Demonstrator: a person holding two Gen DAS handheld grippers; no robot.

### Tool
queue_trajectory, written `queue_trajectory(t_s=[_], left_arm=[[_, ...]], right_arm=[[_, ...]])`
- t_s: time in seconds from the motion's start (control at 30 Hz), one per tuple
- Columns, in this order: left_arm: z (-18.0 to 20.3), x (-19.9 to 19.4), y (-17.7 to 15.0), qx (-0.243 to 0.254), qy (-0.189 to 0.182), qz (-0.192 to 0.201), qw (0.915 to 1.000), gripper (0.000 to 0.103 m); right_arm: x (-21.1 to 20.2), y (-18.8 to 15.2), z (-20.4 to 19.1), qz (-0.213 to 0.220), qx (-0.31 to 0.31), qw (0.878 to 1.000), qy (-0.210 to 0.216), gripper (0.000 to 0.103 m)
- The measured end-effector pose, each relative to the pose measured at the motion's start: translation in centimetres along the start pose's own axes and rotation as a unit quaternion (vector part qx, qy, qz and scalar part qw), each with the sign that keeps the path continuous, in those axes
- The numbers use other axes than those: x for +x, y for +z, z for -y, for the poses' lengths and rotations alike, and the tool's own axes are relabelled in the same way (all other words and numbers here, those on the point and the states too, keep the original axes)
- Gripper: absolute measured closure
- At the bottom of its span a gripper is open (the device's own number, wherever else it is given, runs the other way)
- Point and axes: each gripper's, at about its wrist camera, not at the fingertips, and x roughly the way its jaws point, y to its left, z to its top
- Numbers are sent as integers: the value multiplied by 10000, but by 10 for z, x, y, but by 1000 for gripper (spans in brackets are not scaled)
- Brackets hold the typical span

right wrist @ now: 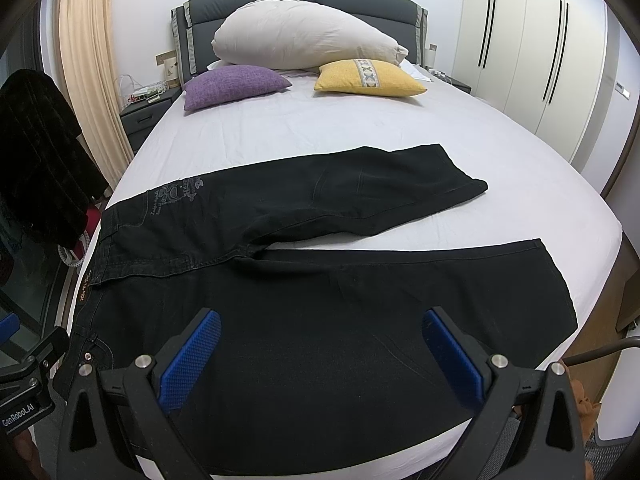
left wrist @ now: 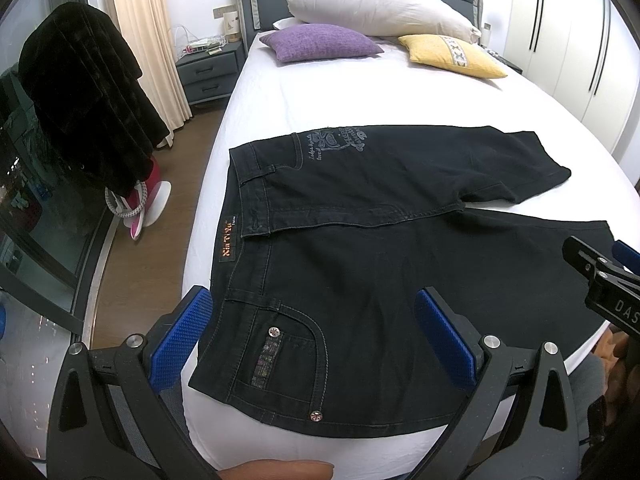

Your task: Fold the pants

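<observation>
Black jeans [left wrist: 360, 248] [right wrist: 304, 288] lie flat on the white bed [left wrist: 320, 92] [right wrist: 320, 136], waistband to the left, both legs spread apart toward the right. My left gripper [left wrist: 316, 332] hovers open over the waist and front pocket, nothing between its blue pads [left wrist: 188, 328]. My right gripper [right wrist: 324, 356] is open above the near leg's thigh, blue pads [right wrist: 192, 356] wide apart. In the left wrist view the right gripper's body [left wrist: 604, 280] shows at the right edge.
A purple cushion [right wrist: 236, 84], a yellow cushion [right wrist: 368, 76] and a big white pillow [right wrist: 304, 40] sit at the headboard. A dark coat [left wrist: 84, 96] hangs left of the bed, nightstand [left wrist: 208, 68] behind it. White wardrobe [right wrist: 540, 52] stands on the right.
</observation>
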Motion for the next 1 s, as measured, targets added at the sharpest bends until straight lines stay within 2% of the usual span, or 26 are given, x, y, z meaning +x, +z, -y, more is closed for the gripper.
queue_trajectory(t_s=[1.0], left_arm=[[1, 0, 0, 10, 10, -5, 10000, 0]], right_arm=[[0, -2, -5, 7, -30, 10000, 19, 0]])
